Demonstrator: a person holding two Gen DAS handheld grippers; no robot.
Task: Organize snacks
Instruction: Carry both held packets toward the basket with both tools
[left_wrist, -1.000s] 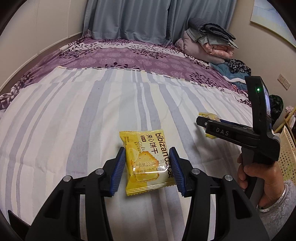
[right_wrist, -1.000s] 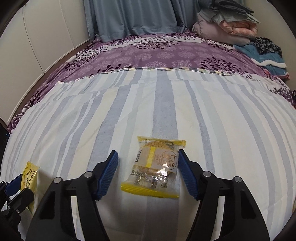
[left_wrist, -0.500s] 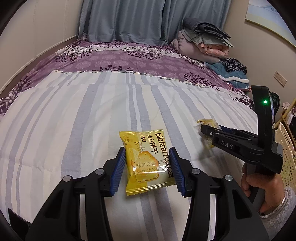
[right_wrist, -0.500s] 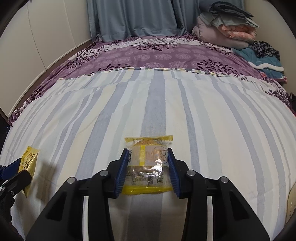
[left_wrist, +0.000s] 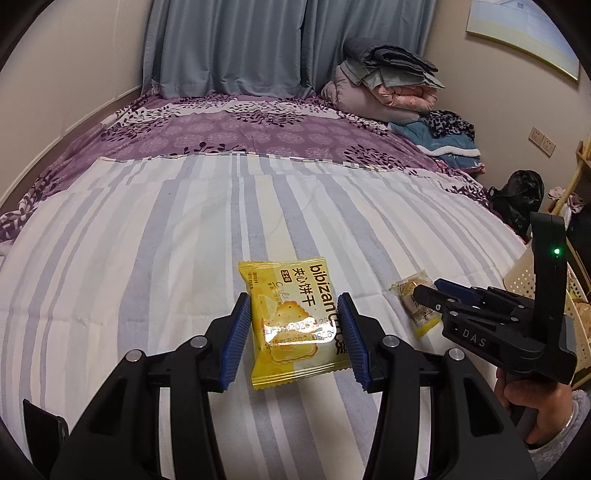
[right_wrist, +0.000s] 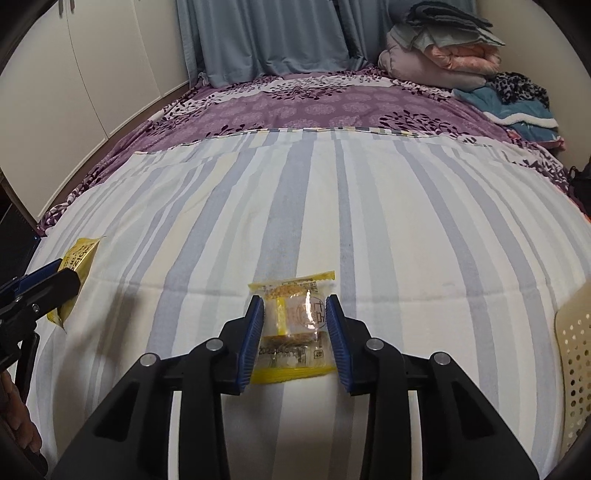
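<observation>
Transport grip is held on both items above the striped bedsheet (left_wrist: 147, 258): the left gripper (left_wrist: 293, 332) is clamped on the yellow foil biscuit packet (left_wrist: 291, 321) and the right gripper (right_wrist: 295, 339) on the clear yellow-edged cake packet (right_wrist: 291, 332), presumably for the perforated cream basket (right_wrist: 576, 350) at 3 o'clock.

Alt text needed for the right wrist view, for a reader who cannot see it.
The right tool is shut on a clear snack packet with yellow ends above a blue-and-white striped bedspread. At the left edge the left tool holds a yellow biscuit packet; a perforated cream basket shows at right.
</observation>
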